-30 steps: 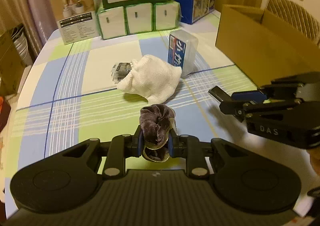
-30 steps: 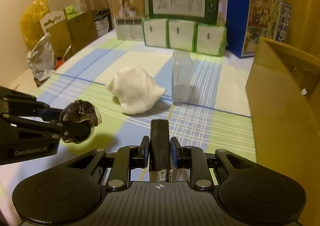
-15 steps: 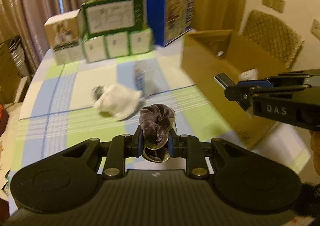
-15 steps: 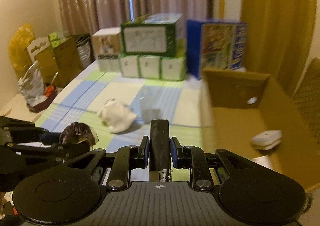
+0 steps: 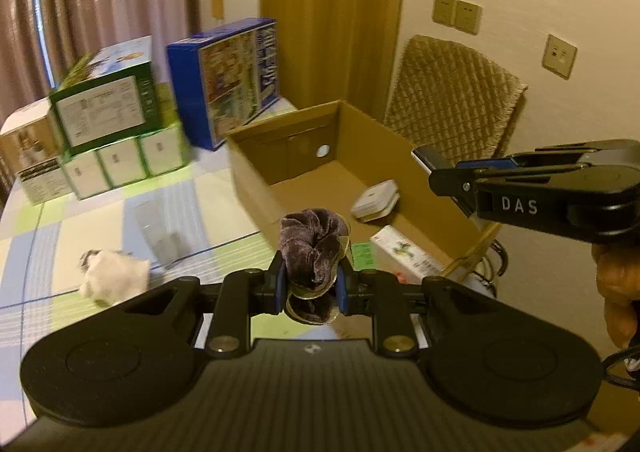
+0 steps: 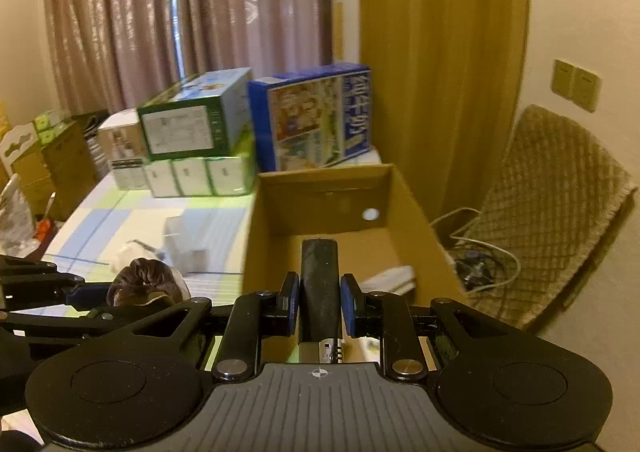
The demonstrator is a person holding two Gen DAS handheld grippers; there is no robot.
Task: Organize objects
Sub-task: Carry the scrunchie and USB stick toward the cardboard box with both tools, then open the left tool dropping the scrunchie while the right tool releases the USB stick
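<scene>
Both grippers have swung from the table toward the cardboard box (image 5: 256,175) since a second ago. Left gripper (image 5: 311,288) is clenched on one purple scrunchie (image 5: 312,240), held at the box's near edge. Right gripper (image 6: 320,300) clamps one black flat device (image 6: 319,284), its long axis pointing ahead over the box. Only the left view shows a white case (image 5: 376,200) and a printed packet (image 5: 404,250) inside the box; only the right view shows cables (image 6: 476,264) by the chair (image 6: 560,203).

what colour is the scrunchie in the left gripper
Dark purple-brown velvet scrunchie, clearest in the left wrist view.
</scene>
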